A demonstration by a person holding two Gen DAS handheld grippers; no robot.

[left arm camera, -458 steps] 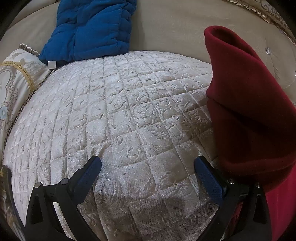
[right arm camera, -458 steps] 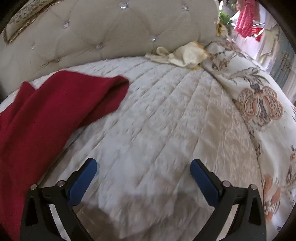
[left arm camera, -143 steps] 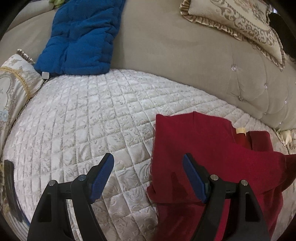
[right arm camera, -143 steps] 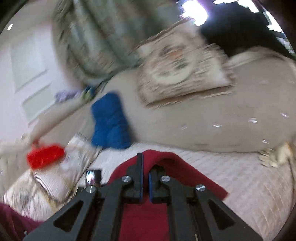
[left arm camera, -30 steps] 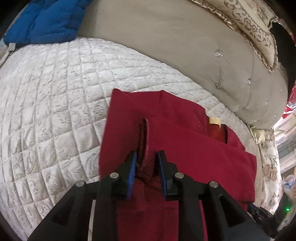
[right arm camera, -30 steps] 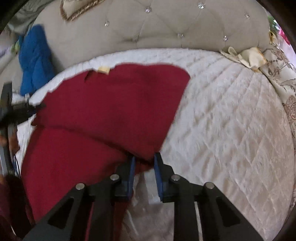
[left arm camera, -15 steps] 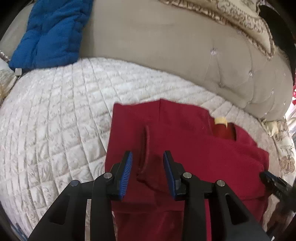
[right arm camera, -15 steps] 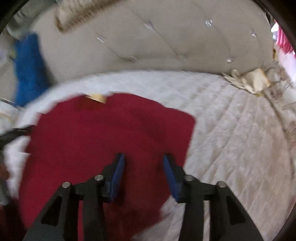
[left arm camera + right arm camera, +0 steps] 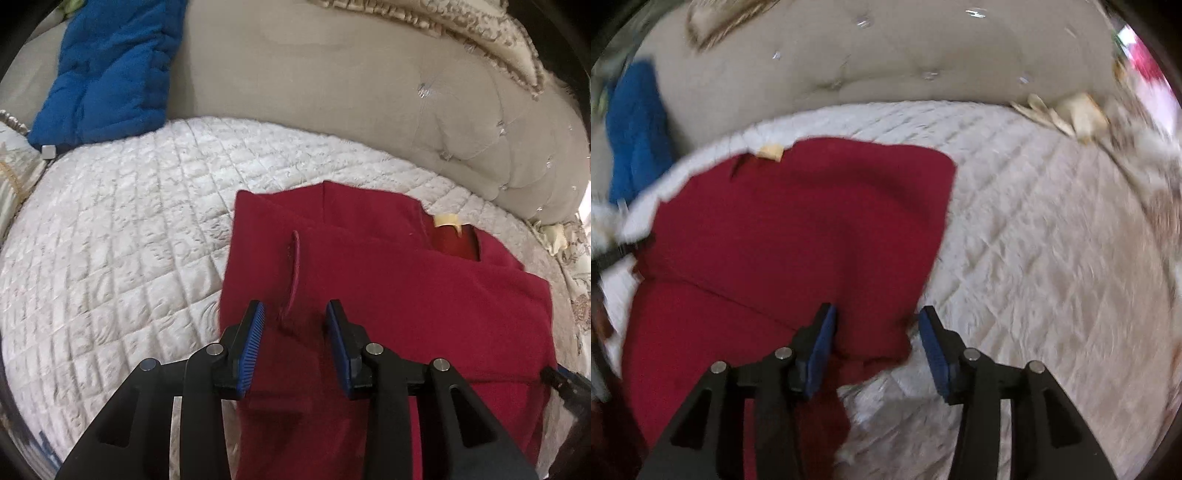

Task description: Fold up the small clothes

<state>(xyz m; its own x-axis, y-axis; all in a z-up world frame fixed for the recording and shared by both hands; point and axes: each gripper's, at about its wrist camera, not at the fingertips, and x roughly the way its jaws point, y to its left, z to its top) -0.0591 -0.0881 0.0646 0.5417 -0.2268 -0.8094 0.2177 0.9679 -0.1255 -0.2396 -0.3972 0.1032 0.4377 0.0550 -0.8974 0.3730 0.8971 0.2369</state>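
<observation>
The left gripper (image 9: 293, 325) stands with its blue pads partly apart and grips nothing; between them, untouched as far as I can tell, rises a small upright ridge (image 9: 291, 273) of cloth. The right gripper (image 9: 875, 345) is likewise parted and empty, its left pad over the lower right corner of the fold, its right pad over bare quilt. Under both lies the red garment (image 9: 388, 295), spread on the white quilted bedspread (image 9: 122, 240) with its upper part doubled over the lower, a pale neck label (image 9: 445, 220) showing at the far edge near the padded headboard (image 9: 332, 81). The fold looks laid down and released, so the step in hand is, I judge, tidying it before the next fold. To do that well, the left tongs should flatten the ridge by pressing or stroking outward toward the garment's left edge, not pinching it (a pinch would lift the layer and pull the fold askew). The right tongs should square the loose corner so the edges line up. The right view is blurred, so I cannot tell how well the edges match there. A blue padded cushion (image 9: 107, 70) rests against the headboard well apart from the work, and a cream cloth (image 9: 1067, 114) lies at the far right edge of the bed.
</observation>
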